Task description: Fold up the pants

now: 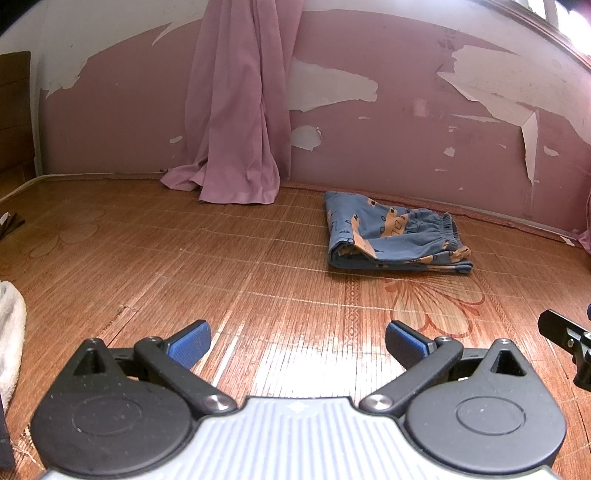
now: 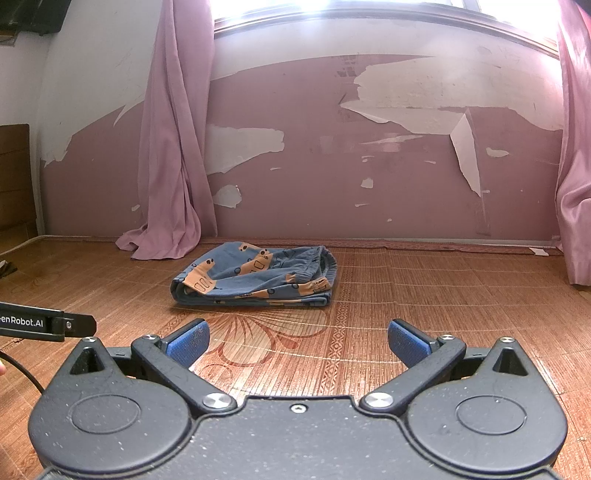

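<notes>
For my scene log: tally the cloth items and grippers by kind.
Folded pants: 1
Pink curtains: 2
White fluffy cloth: 1
Hand-held grippers, left hand-held gripper and right hand-held gripper: 2
Total: 6

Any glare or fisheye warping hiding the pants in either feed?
Left wrist view: glare patch on the mat near the claw, pants clear. Right wrist view: window blown out, wall lines bowed, pants sharp.
</notes>
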